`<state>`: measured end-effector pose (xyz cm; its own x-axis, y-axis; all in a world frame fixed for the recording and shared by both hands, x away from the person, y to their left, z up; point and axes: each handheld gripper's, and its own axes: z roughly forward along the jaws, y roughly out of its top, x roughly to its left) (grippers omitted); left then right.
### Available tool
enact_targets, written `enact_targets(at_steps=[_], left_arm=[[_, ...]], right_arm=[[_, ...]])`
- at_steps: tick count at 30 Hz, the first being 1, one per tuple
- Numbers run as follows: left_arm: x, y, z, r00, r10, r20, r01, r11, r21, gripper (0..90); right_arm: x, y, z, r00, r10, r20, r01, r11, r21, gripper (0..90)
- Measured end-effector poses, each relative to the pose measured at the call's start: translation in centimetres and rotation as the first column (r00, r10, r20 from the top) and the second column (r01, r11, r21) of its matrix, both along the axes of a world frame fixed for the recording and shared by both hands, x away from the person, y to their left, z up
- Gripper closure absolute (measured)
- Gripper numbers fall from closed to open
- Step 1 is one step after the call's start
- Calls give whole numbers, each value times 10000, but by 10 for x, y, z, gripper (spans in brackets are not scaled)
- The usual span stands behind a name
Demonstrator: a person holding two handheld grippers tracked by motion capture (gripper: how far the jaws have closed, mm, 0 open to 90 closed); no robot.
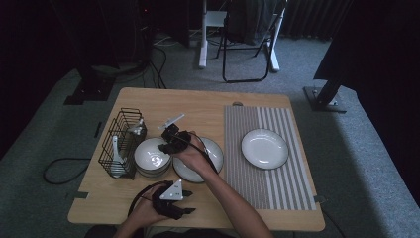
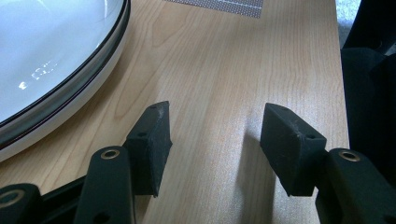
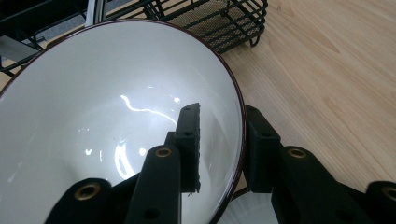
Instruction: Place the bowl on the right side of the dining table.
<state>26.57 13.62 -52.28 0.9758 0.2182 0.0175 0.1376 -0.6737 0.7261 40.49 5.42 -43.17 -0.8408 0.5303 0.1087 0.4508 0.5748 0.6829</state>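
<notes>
While one tool [image 3: 220, 149] pinches, two plates [image 1: 264, 148] lie.

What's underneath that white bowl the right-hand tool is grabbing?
The bowl sits on a stack of similar bowls, whose rims show beneath it. The right gripper clamps its rim. How many bowls are stacked, or whether anything lies inside the lower ones, is covered.
</notes>
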Motion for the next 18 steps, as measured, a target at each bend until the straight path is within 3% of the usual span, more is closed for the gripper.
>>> enact_targets(at_steps=[18], left_arm=[[0,0,0,10000,39,3,-39,10000,0,434]], right_arm=[[6,3,-6,9986,-247,-475,237,9995,-231,784]])
